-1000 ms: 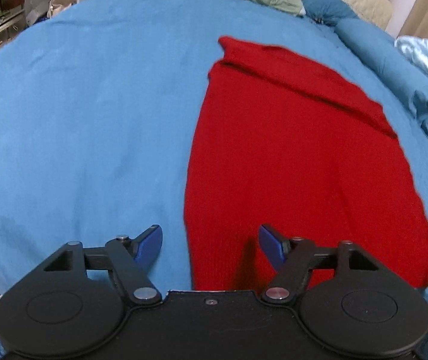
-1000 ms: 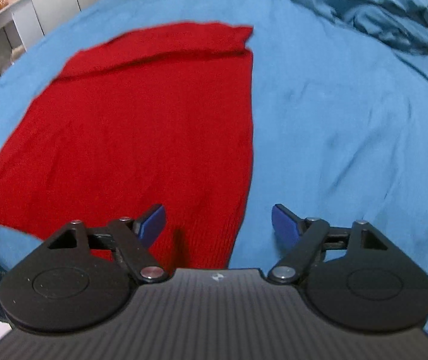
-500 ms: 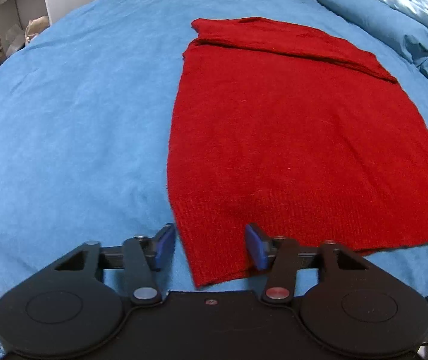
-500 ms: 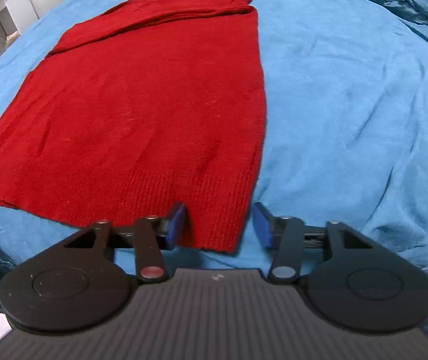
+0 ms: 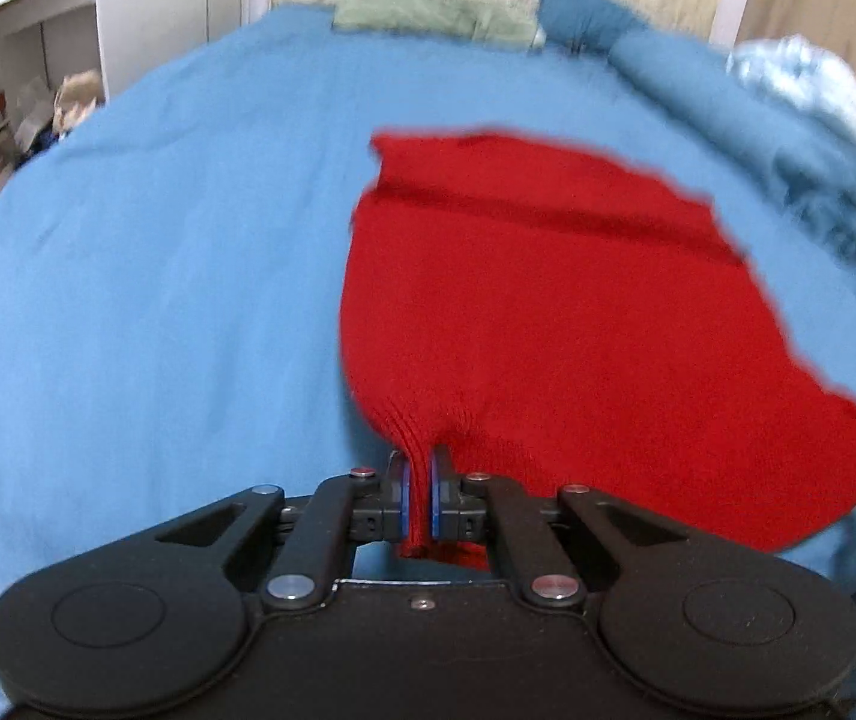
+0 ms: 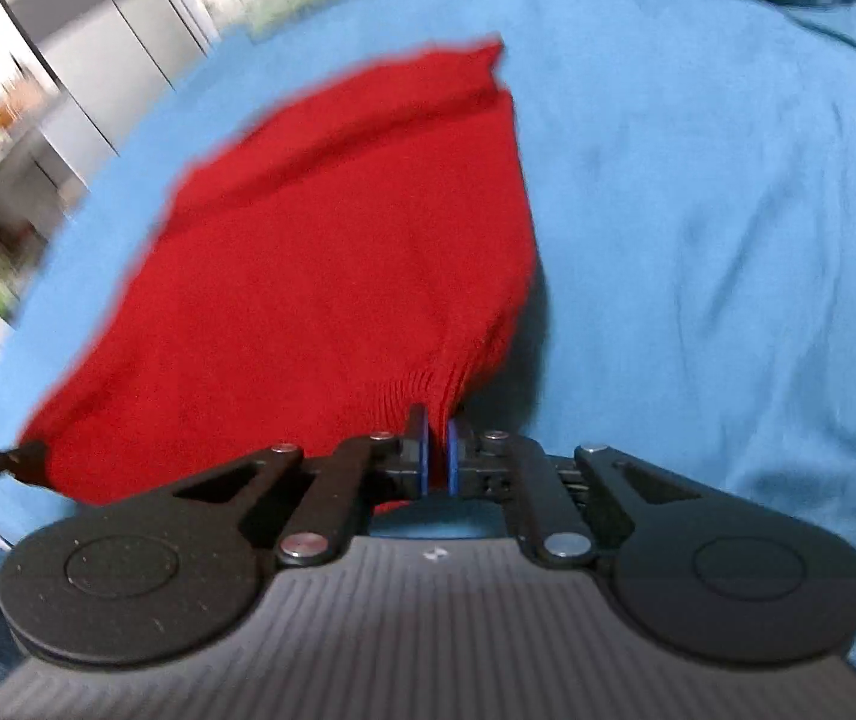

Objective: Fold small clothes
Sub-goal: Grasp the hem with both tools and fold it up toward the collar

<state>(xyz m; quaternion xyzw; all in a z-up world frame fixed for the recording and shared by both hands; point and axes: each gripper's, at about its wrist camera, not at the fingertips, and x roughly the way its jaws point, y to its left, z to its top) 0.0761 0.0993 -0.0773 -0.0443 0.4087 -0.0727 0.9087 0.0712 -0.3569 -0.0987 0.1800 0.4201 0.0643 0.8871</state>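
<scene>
A red knit garment (image 5: 548,300) lies on the blue bed sheet (image 5: 158,270), its far end folded over. My left gripper (image 5: 419,468) is shut on the garment's near left corner, and the ribbed hem bunches between the blue pads. My right gripper (image 6: 439,426) is shut on the near right corner of the same red garment (image 6: 320,252). Both near corners are lifted off the sheet (image 6: 698,210). The tip of the other gripper shows at the garment's edge in each view.
A green cloth (image 5: 428,18) and a patterned pillow lie at the head of the bed. A rolled blue duvet (image 5: 758,120) runs along the right side. White shelves and cabinets (image 5: 20,60) stand to the left, beyond the bed.
Both grippers have closed on the garment's near hem corners and raised them. The garment's near edge has come up off the sheet and now hangs taut from the pads.
</scene>
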